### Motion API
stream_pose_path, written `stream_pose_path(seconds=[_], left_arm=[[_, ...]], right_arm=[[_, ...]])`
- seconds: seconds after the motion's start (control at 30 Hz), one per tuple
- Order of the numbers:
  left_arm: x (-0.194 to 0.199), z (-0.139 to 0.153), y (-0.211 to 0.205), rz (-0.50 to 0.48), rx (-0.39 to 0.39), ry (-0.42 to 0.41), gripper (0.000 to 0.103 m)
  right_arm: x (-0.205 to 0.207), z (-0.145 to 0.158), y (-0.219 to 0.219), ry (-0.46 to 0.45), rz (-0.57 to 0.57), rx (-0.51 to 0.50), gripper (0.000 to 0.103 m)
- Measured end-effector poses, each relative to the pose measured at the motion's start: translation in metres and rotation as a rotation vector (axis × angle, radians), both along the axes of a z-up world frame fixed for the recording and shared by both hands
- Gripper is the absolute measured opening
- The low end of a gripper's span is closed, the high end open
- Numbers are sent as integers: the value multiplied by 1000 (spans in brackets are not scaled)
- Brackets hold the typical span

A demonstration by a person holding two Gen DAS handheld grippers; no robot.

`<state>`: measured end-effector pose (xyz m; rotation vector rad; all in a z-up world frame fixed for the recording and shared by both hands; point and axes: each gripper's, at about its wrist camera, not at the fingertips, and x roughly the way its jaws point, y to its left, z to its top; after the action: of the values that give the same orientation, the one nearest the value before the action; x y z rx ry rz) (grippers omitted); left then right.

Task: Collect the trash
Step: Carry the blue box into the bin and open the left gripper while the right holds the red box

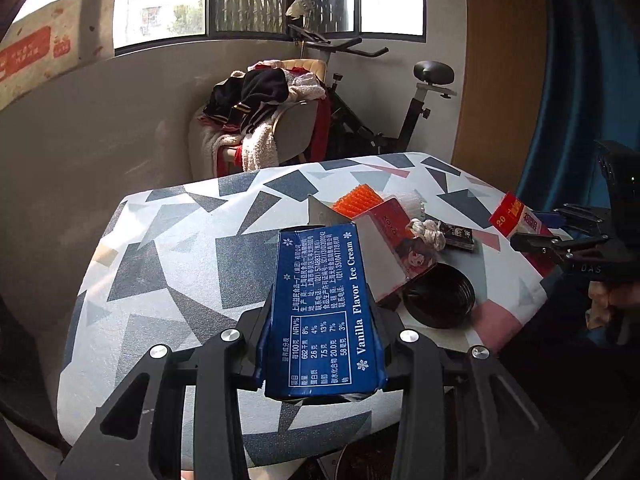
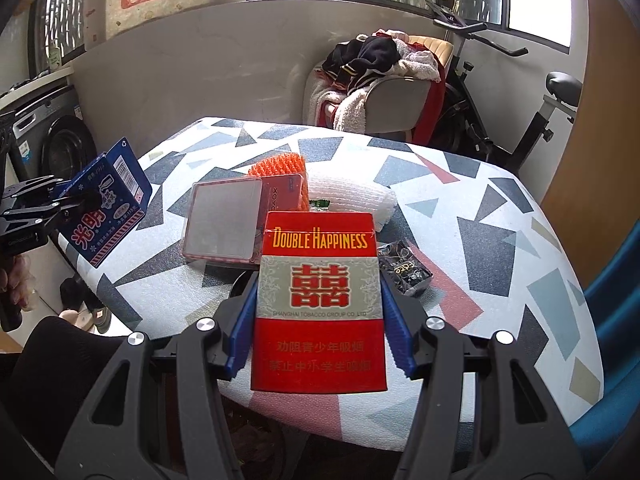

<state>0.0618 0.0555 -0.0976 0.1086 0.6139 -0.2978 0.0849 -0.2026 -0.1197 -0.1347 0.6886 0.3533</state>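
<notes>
A rounded bench (image 2: 500,216), draped in a soft cloth printed with grey, navy and pink triangles, fills the middle of both wrist views. At lower centre of the left view, the left gripper (image 1: 320,320) has its black jaws closed on a blue cardboard ice cream carton (image 1: 320,308), a flattened box lettered "Vanilla Flavor Ice Cream" beside a white nutrition table; it is raised clear of the cloth. At lower centre of the right view, the right gripper (image 2: 318,320) clamps a glossy red cigarette pack (image 2: 318,304) between ribbed blue pads, printed "Double Happiness" and "Shanghai Tobacco Group Co., Ltd". Behind it on the cloth lie a pink boxed item with a clear lid (image 2: 236,216) marked "XOYO", white foam netting (image 2: 352,196), orange foam netting (image 2: 280,168), and, right of centre, a small crinkled black wrapper (image 2: 406,272).
</notes>
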Motion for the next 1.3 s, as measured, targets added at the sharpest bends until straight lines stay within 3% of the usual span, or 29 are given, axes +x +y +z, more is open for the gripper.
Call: stream_pose_path(seconds=[0.47, 1.03, 1.07, 1.13, 1.3], left_arm=[[-61, -37, -27, -108, -25, 68, 37], [-68, -59, -34, -161, -64, 143, 38], [-69, -59, -35, -163, -64, 141, 40], [-70, -57, -34, -159, -68, 129, 62], [-69, -47, -28, -106, -55, 99, 79]], right_arm=[[-32, -8, 1, 3, 8, 6, 57], [-45, -22, 10, 23, 24, 9, 57], [-45, -23, 10, 24, 25, 9, 57], [-46, -24, 11, 27, 28, 10, 57], [-53, -28, 14, 35, 41, 12, 57]])
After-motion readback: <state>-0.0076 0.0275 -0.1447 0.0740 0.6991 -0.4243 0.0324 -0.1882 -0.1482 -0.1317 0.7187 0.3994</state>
